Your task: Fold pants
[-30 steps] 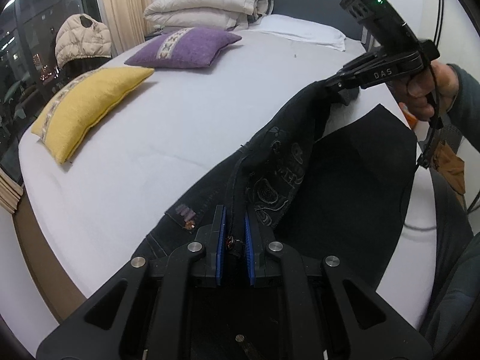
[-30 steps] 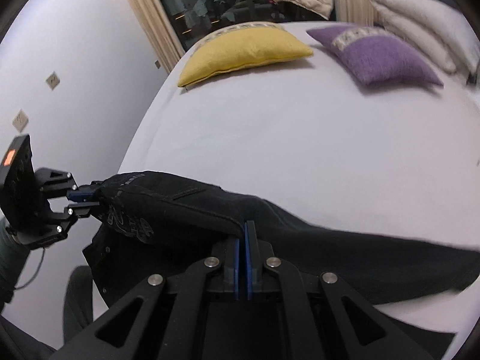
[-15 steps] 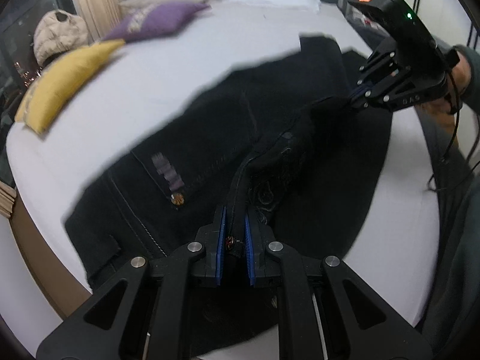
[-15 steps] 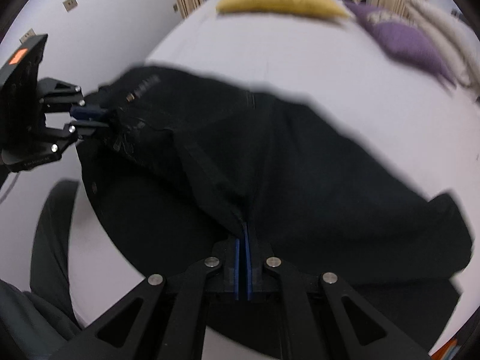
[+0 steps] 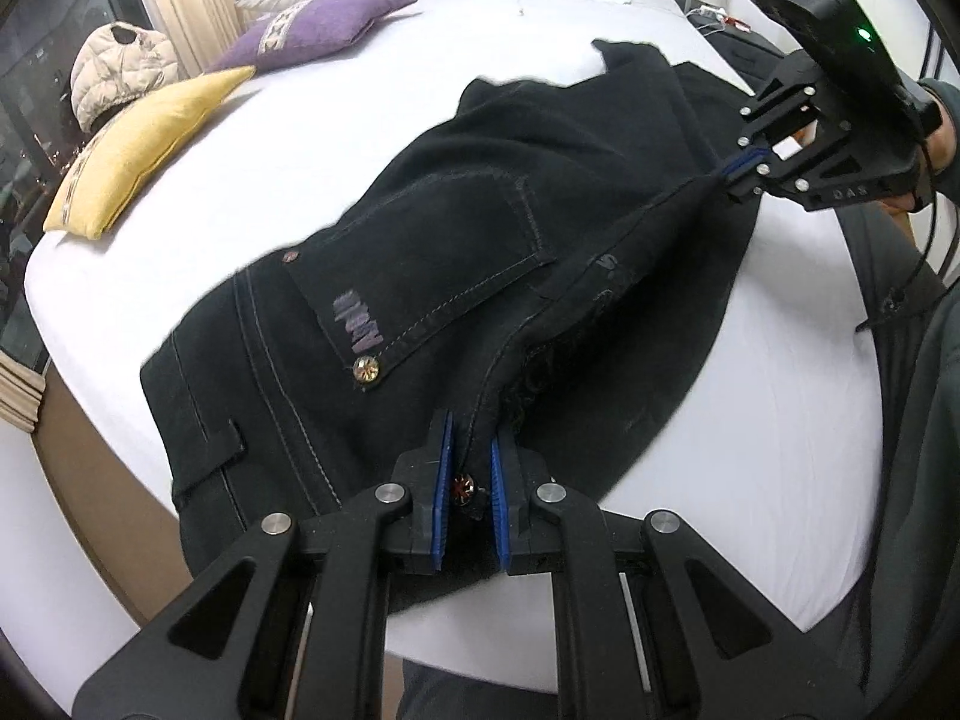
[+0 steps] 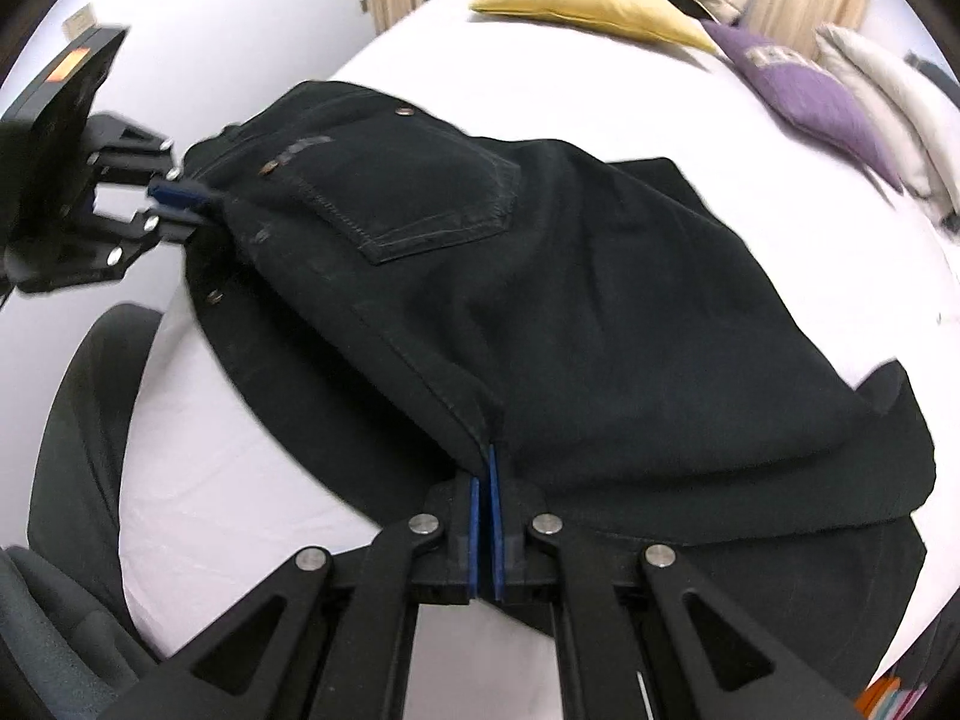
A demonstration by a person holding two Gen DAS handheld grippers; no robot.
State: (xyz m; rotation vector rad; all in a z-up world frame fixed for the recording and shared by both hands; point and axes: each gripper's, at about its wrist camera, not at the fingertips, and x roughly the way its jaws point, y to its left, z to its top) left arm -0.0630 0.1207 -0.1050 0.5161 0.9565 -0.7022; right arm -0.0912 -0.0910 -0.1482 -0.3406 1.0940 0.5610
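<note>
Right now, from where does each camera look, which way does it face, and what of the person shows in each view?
Left wrist: it sits on the left gripper, shut on the waistband of the black pants, and faces across the bed toward the right gripper and the person's hand.
Right wrist: it sits on the right gripper, shut on the pants' edge, and faces the left gripper.
Both views share the pants, the yellow pillow and the purple pillow.
</note>
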